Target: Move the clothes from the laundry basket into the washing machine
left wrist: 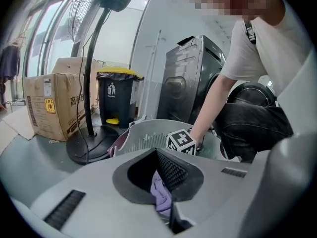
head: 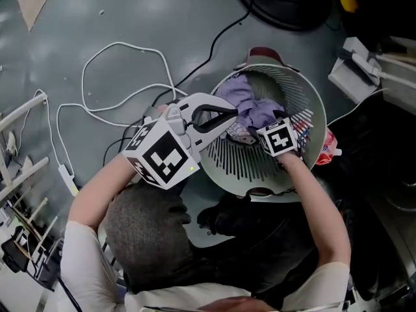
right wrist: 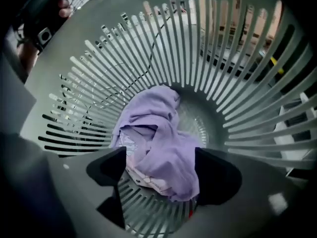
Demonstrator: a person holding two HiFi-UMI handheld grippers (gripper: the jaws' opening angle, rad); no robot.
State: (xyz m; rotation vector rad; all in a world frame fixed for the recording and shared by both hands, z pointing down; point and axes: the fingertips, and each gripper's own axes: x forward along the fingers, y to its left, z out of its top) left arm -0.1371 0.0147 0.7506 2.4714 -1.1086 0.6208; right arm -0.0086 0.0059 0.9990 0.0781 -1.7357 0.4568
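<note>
Right gripper view: a purple garment (right wrist: 163, 133) is left in the laundry basket (right wrist: 247, 83), straddled by the right gripper's (right wrist: 158, 155) spread jaws; the left gripper (head: 231, 116) is pressed together, empty

Pale slatted laundry basket (head: 227, 161), right of centre, holding lavender clothes (head: 250, 106). The left gripper (head: 233, 117) reaches over the rim from the left, jaws together at the clothes; the right gripper (head: 281, 138) points down inside the basket. A white cable (head: 123, 44) loops across the grey floor (head: 130, 12), upper left.
</note>
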